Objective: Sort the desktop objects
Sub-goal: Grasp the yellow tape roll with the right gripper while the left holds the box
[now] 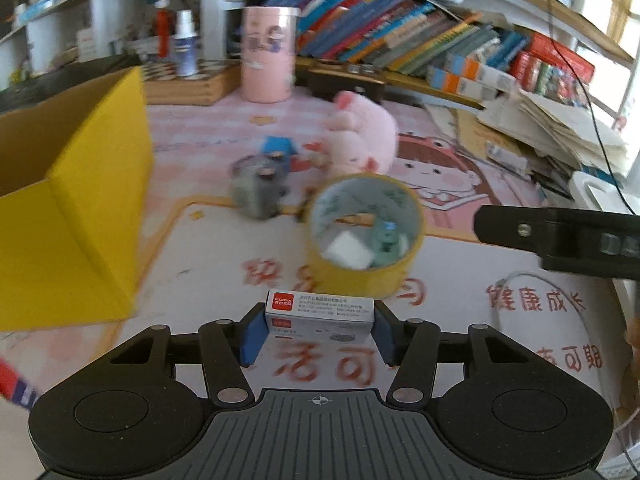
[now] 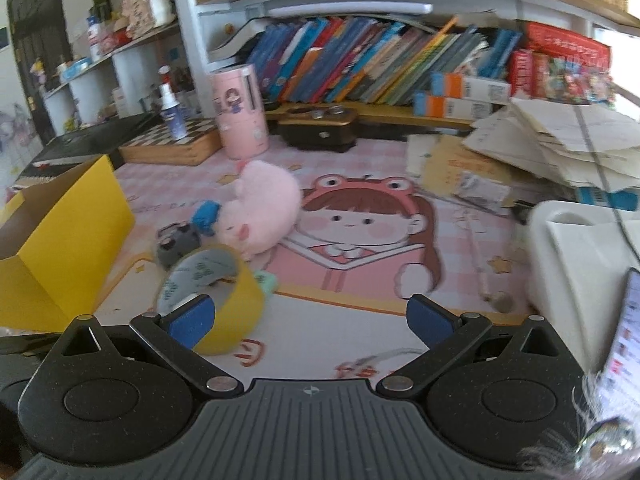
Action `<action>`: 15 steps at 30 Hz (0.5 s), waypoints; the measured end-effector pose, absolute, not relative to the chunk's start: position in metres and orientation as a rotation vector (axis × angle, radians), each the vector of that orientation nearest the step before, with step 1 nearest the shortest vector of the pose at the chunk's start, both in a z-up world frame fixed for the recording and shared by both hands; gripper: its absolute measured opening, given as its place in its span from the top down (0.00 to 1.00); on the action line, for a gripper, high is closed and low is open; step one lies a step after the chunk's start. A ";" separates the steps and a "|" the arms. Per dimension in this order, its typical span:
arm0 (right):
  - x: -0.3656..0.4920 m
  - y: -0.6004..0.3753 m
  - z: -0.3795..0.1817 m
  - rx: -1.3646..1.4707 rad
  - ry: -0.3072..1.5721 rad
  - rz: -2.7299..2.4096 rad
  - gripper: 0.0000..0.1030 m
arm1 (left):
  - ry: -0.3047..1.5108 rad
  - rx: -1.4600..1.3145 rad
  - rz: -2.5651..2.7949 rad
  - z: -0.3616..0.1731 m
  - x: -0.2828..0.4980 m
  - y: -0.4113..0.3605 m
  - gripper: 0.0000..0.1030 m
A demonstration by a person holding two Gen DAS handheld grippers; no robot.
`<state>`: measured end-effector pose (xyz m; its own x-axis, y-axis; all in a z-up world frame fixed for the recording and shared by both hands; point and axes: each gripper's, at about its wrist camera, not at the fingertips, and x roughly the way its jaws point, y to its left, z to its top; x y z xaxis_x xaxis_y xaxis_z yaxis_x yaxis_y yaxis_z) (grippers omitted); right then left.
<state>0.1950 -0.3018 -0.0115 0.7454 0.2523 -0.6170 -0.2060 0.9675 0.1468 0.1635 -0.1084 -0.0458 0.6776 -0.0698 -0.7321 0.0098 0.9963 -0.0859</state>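
Note:
My left gripper (image 1: 318, 330) is shut on a small grey-and-white Comix box (image 1: 319, 316), held just above the pink desk mat (image 1: 200, 248). Just beyond it lies a yellow tape roll (image 1: 362, 232) with a white eraser and a green item seen through its hole. A grey toy (image 1: 258, 192), a blue toy (image 1: 280, 150) and a pink plush (image 1: 360, 136) lie farther back. An open yellow cardboard box (image 1: 80, 208) stands at the left. My right gripper (image 2: 312, 320) is open and empty, its left finger next to the tape roll (image 2: 216, 292). The plush (image 2: 260, 208) and yellow box (image 2: 60, 240) show there too.
A pink canister (image 1: 270, 54), a chessboard box (image 1: 188, 80) with a spray bottle, and a dark wooden box (image 2: 316, 128) stand at the back. Rows of books (image 2: 360, 64) fill the shelf. Stacked papers (image 2: 560, 140) and a white container (image 2: 580, 248) sit at the right.

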 end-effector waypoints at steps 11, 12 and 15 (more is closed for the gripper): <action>0.223 -0.236 -0.024 -0.045 0.741 0.421 0.00 | 0.812 -0.175 0.204 -0.033 0.124 -0.057 0.48; 0.224 -0.232 -0.026 -0.068 0.745 0.434 0.00 | 0.809 -0.184 0.222 -0.032 0.121 -0.054 0.48; 0.230 -0.215 -0.035 -0.166 0.755 0.471 0.00 | 0.799 -0.203 0.260 -0.031 0.114 -0.048 0.48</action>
